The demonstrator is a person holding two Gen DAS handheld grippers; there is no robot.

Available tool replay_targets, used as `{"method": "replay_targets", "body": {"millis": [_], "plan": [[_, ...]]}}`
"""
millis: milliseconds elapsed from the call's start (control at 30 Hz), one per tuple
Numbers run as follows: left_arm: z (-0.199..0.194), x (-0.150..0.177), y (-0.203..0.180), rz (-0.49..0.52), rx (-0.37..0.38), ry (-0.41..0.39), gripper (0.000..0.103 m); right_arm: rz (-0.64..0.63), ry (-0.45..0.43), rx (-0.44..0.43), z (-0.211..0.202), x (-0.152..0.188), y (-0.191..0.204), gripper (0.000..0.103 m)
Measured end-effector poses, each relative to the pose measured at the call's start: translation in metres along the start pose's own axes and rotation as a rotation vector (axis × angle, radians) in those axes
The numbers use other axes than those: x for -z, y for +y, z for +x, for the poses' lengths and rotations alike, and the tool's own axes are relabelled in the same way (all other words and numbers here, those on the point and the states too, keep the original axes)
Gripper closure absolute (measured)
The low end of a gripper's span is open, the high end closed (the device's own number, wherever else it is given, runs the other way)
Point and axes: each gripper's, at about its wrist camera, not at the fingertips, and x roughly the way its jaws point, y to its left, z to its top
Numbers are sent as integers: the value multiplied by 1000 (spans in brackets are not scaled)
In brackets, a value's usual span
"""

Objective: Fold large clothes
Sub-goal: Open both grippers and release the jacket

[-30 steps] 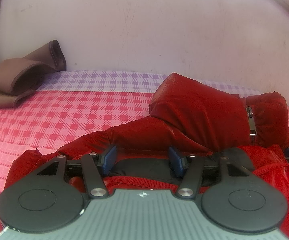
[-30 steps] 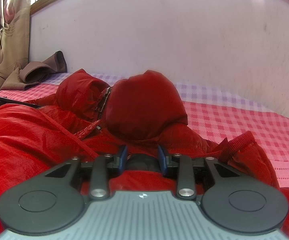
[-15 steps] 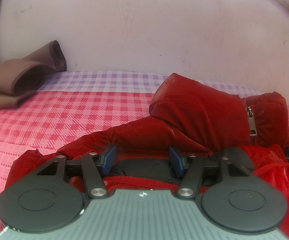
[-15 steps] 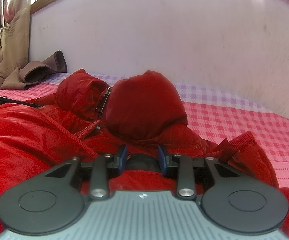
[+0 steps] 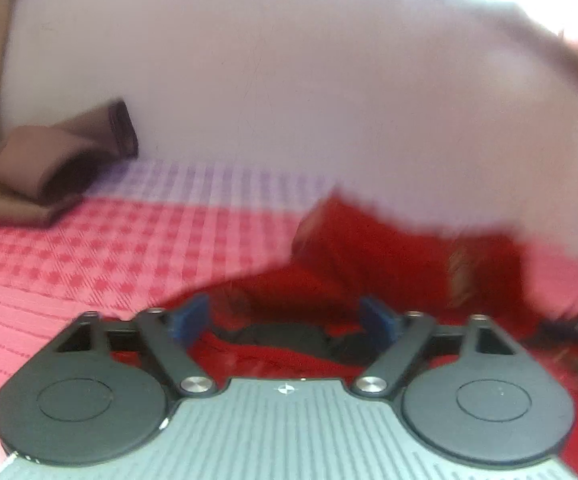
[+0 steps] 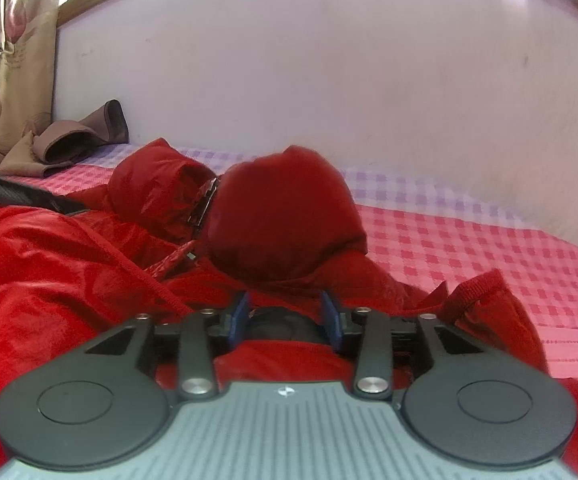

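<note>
Red jacket [image 6: 89,272] lies crumpled on a bed with a pink-and-red checked sheet [image 6: 489,248], occupying the near-left to centre of the right wrist view. Its hood [image 6: 285,216] bulges up mid-scene, with a zipper [image 6: 205,200] running down between the hood and a second puffed fold on the left. A ribbed cuff [image 6: 477,284] sticks up near-right.

Right gripper [image 6: 285,320]: jaws opening, blue pads apart. Red fabric and a dark patch of the jacket sit between them; pads do not look pressed on the cloth.

Left gripper [image 5: 287,316]: jaws opening, pads spread wide. Left wrist view is motion-blurred. Jacket [image 5: 369,248] sits past the fingertips, centre to right, with red and dark fabric in the gap; no pad visibly pinches it. Cannot tell more detail through the blur.

Brown folded garment [image 6: 73,144] rests far-left on the sheet against a pale wall [image 6: 329,80], well apart from the jacket. Patterned curtain [image 6: 13,48] hangs at far left. A dark flat part, seemingly the other gripper, enters at the left edge of the right wrist view, just over the jacket.
</note>
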Motion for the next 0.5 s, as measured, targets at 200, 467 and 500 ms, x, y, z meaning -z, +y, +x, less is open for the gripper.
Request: {"method": "replay_targets", "body": {"millis": [200,467,500], "plan": [[-82,-22,60,44,6,-96,0,46,-300,-36,-113,0,3,12],[-59,21,132,46,95,165,0,9,-316,-147,-189,47,43,4],[-52,24,137,14,138,186,1,-9,-301,-151,-191,52,49,4]]}}
